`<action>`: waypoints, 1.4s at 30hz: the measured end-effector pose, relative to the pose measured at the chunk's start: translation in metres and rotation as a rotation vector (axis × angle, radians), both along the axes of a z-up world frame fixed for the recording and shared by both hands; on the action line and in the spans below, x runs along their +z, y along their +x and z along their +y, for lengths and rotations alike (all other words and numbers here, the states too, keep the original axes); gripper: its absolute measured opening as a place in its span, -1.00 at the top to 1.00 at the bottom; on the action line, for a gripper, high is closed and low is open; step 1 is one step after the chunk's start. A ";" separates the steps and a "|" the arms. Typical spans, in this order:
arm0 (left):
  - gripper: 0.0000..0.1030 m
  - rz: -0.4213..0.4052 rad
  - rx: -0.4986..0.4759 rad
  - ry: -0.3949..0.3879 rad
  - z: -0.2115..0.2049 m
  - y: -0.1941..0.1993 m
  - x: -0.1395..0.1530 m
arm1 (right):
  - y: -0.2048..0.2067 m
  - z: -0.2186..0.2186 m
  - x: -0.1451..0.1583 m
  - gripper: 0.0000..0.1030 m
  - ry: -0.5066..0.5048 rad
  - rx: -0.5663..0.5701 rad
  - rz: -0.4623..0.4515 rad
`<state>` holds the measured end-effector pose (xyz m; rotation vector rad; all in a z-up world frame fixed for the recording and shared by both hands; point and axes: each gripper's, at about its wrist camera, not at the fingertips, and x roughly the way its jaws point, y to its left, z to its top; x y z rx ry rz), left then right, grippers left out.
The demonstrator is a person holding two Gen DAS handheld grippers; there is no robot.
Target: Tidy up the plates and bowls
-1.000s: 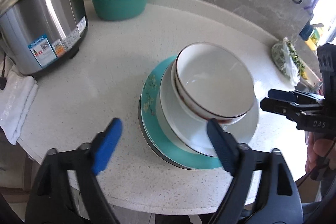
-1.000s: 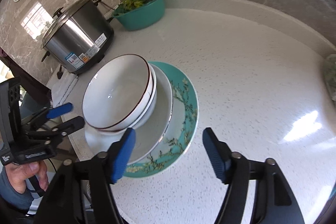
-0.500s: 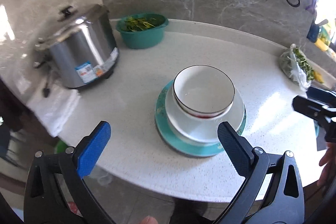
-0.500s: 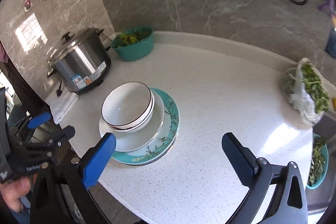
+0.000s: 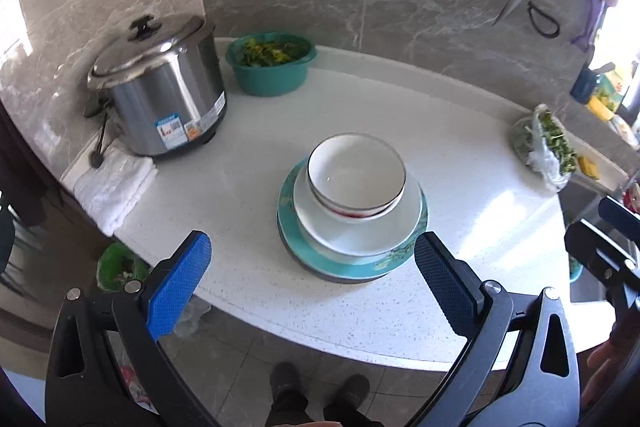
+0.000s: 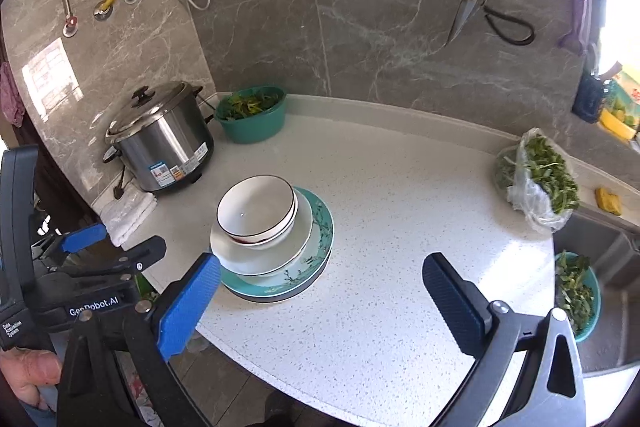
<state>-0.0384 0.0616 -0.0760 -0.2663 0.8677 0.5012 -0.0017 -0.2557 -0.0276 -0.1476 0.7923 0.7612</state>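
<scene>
Stack mid bench (image 5: 248,163), speckled white stone: glossy white bowls (image 5: 356,173), dark rims, nested on white plate (image 5: 360,231), on teal floral plate (image 6: 320,227). Left gripper (image 5: 312,267) & right gripper (image 6: 320,291) both wide apart, empty, above bench edge. Steel cooker (image 5: 160,99) at back left.

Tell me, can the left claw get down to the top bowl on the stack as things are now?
Probably yes. The left claw is open and holds nothing, the top bowl sits uncovered on the plates just ahead of it, and nothing lies between them. The right claw, also open, hangs off to the side.
</scene>
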 end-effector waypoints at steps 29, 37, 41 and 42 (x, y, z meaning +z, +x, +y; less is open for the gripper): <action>-1.00 -0.036 -0.129 0.025 0.001 -0.015 0.063 | -0.037 -0.005 0.036 -1.00 -0.074 -0.214 -0.013; -1.00 -0.043 -0.123 0.049 -0.004 -0.015 0.066 | -0.034 -0.008 0.034 -1.00 -0.075 -0.238 -0.001; -1.00 -0.040 -0.125 0.054 -0.005 -0.013 0.066 | -0.030 -0.009 0.032 -1.00 -0.083 -0.244 0.006; -1.00 -0.039 -0.124 0.054 -0.005 -0.013 0.065 | -0.030 -0.009 0.032 -1.00 -0.086 -0.247 0.007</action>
